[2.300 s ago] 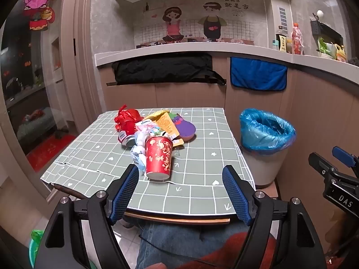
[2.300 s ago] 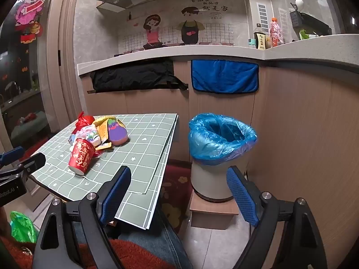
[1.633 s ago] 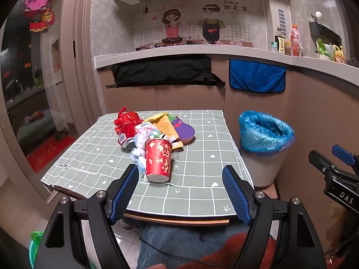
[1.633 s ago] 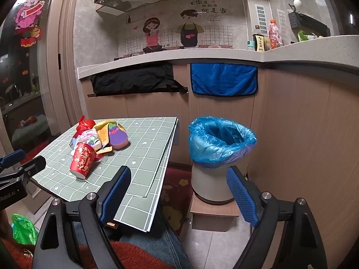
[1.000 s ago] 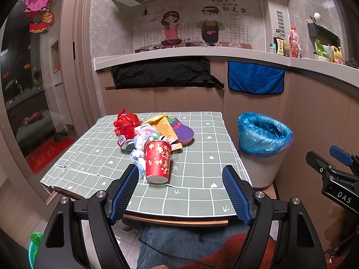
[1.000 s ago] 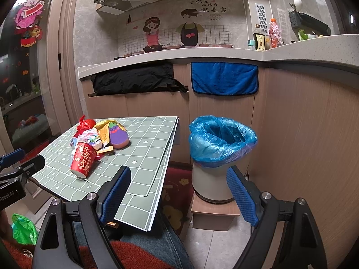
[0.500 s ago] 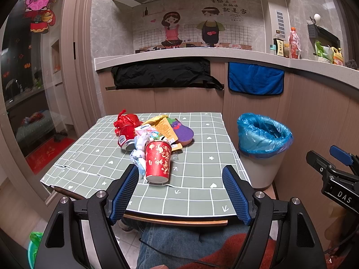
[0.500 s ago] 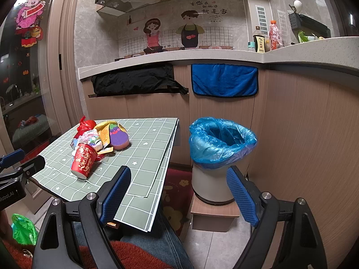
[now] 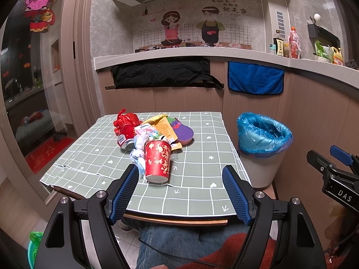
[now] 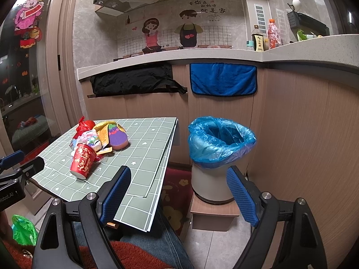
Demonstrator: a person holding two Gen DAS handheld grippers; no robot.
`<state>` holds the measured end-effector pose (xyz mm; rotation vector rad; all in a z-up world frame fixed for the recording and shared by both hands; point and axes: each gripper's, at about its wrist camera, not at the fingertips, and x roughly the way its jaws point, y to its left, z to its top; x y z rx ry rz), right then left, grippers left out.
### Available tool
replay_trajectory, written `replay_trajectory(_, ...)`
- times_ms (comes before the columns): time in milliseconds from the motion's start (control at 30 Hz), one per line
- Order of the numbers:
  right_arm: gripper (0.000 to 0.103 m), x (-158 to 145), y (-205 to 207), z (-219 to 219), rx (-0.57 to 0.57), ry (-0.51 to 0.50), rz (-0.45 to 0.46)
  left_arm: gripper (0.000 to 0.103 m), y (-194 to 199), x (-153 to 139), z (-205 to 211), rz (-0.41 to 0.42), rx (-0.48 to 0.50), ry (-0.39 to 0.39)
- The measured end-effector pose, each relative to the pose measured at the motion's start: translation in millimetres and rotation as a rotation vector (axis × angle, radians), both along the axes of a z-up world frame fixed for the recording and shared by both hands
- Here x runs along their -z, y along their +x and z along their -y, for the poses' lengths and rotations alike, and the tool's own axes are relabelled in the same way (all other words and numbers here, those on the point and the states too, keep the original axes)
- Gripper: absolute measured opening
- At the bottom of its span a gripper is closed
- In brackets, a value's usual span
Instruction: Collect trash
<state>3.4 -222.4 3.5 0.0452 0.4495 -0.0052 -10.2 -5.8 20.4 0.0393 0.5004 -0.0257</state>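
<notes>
A heap of trash lies on the green checked table (image 9: 197, 179): a red paper cup (image 9: 157, 160) (image 10: 82, 161) upside down at the front, a red can (image 9: 125, 132), crumpled wrappers (image 9: 161, 127) and a purple sponge-like piece (image 9: 182, 131) (image 10: 117, 137). A white bin with a blue bag (image 9: 262, 139) (image 10: 221, 144) stands on the floor to the table's right. My left gripper (image 9: 180, 190) is open, short of the table's near edge, facing the cup. My right gripper (image 10: 179, 190) is open and empty, between table corner and bin.
A person's jeans and red sleeve (image 9: 179, 246) are below the grippers. A kitchen counter (image 9: 202, 53) with a black cloth and a blue towel (image 9: 254, 80) hanging from it runs behind the table. The bin rests on a low wooden stand (image 10: 215, 213).
Both views have drifted only slightly; the trash, the bin and both open grippers stay where they were.
</notes>
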Motion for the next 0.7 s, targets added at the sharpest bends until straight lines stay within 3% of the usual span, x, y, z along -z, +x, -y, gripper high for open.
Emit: replay_trajectory(700, 0.085, 0.1, 0.3, 0.9, 0.0, 0.0, -0.001, 0.077, -1.0, -1.6, -0.6, -0.008, 0.002, -0.009)
